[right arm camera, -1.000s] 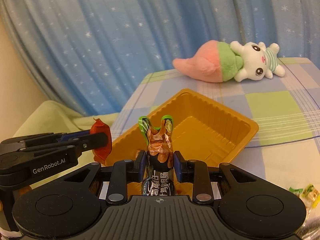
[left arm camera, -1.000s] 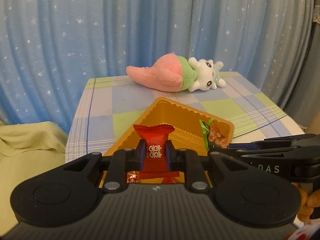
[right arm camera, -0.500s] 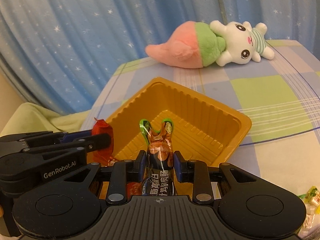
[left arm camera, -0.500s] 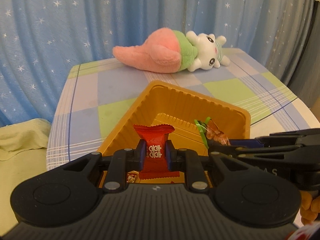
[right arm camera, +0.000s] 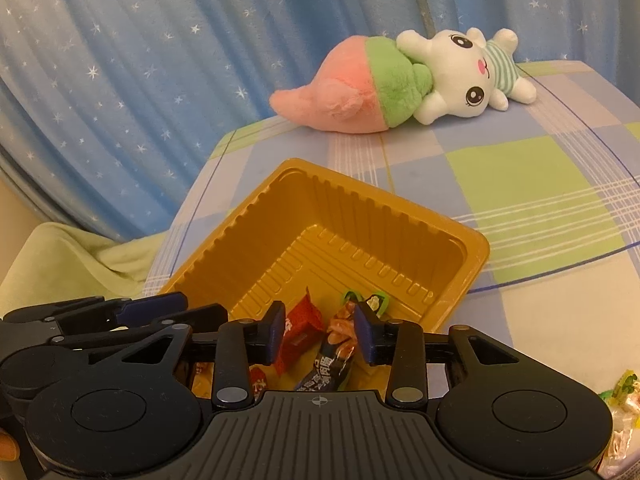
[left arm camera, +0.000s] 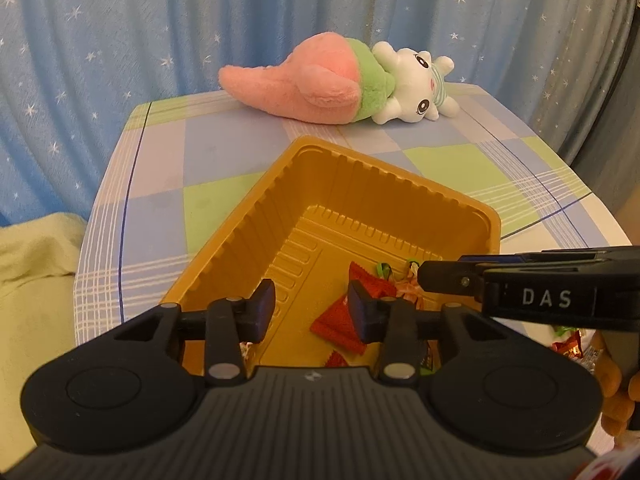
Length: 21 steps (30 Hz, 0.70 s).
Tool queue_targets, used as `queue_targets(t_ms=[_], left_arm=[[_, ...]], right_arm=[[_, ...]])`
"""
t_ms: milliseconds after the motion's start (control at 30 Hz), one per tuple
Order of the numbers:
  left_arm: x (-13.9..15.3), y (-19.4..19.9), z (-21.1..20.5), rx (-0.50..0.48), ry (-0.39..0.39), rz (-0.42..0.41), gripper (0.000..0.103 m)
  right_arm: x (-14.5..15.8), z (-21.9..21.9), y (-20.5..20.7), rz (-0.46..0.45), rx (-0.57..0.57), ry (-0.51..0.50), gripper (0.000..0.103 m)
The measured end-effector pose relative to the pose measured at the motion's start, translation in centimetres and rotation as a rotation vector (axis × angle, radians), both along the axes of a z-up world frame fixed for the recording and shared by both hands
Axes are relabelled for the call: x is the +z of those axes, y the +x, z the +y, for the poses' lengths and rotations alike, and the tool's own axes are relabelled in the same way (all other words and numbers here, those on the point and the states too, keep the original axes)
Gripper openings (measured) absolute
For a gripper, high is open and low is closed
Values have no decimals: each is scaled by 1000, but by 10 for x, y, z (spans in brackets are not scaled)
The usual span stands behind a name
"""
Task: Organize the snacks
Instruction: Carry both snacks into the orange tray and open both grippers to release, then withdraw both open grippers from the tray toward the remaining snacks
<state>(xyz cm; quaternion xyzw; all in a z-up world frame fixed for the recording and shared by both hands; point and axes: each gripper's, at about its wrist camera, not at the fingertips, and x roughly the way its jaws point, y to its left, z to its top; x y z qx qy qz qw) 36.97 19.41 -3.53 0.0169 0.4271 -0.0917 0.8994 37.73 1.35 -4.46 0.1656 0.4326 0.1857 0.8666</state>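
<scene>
**Golden tray takes two snacks as both claws spread**

Golden plastic, ribbed along its walls, forms the tray [left arm camera: 248, 236] that sits cornerwise on the checked surface [left arm camera: 160, 152]. Both claws hang over its near end, side by side. The left claw [left arm camera: 311, 310] is opening, its pads apart and pinching nothing; the red snack packet [left arm camera: 340, 320] lies on the tray floor below them, tilted, just beside the right-hand pad. The right claw [right arm camera: 320, 330] is opening too: the dark sausage packet [right arm camera: 334, 356] lies slanted between its pads, and from this angle it seems to touch neither one. In the right wrist view the red packet rests against the sausage packet's left side. More wrapped snacks [right arm camera: 620, 400] lie loose on the surface to the right of the tray, blurred at the picture's edge. At the far end of the surface a pink-and-green plush toy [left arm camera: 340, 80] lies on its side before a blue starred curtain [left arm camera: 120, 40].
</scene>
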Motion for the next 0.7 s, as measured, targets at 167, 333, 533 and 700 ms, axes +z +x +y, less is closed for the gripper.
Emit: queue_targets(t_ms=[167,333,533,700], left_arm=[[6,-12,7,28,-19,8,42],[18,-30,12,53,-27,-10,46],[36,-53,11,83,-28,-29,53],[47,-73,8,103,-39,-41,57]], right_arm=[[4,-4,-7,-5,3,18,49],[10,-10,-18,-16,9,35,59],[21,-19,-39,-43,18,34,68],[29,-28,-61,-63,38,28,70]])
